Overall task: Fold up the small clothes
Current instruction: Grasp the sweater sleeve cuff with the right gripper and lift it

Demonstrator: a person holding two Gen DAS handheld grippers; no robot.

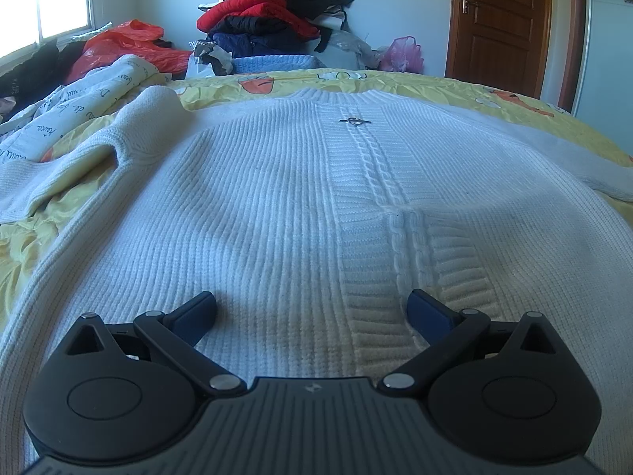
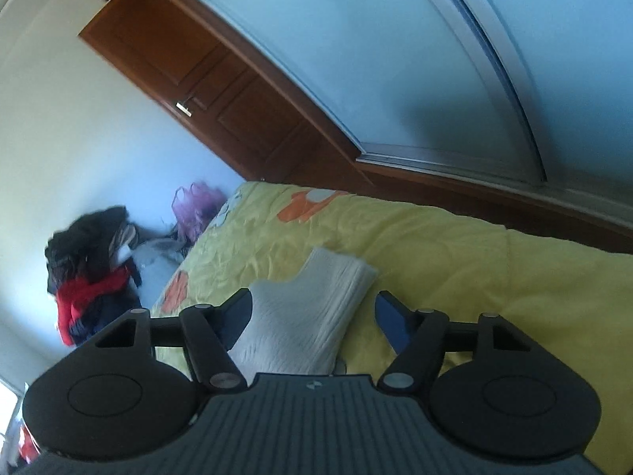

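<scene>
- From the left wrist view: a white knitted sweater (image 1: pixel 277 206) lies flat on the bed, on a yellow bed cover (image 1: pixel 554 118) with orange pictures.
- Its neck is at the far end, and a little metal clasp (image 1: pixel 355 121) sits just below the neck.
- One sleeve (image 1: pixel 79 166) is spread out to the left side, a bit crumpled. The sleeve on the other side lies along the right edge.
- The left tongs (image 1: pixel 312 308) hang just over the near hem. They are wide apart and hold nothing.
- Far behind the bed there is a pile of clothes (image 1: pixel 269 12) and a brown door (image 1: pixel 502 19).
- From the right wrist view: the picture is tilted and blurry.
- The right tongs (image 2: pixel 314 316) are over a white sleeve cuff (image 2: pixel 316 297) that lies on the yellow cover.
- The cuff is between the two fingers, but the fingers do not press on it. The tongs are part way apart.
- I think this is the start of folding: the sleeve is about to be picked up.
- Next, the right tongs need to squeeze the cuff and carry it across onto the middle of the sweater, nice and flat.
</scene>
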